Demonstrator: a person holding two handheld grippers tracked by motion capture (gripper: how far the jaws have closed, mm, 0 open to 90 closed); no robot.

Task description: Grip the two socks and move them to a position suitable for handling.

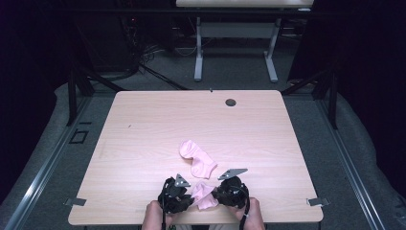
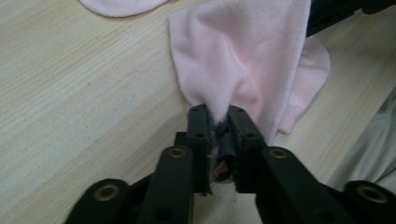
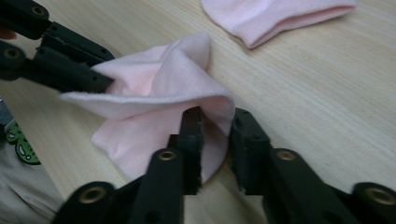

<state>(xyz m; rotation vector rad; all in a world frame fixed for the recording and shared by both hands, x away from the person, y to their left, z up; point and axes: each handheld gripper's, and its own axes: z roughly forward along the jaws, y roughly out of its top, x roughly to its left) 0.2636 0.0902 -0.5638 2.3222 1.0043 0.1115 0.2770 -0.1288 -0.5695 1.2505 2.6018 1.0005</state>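
I have the left gripper and right gripper each clamped on the near pink sock, the other sock lying just beyond.

Light wood-grain surface with round grommet hole near far edge, grey carpeted floor, second white-legged desk behind, dark curtained walls at both sides, cables lay on floor
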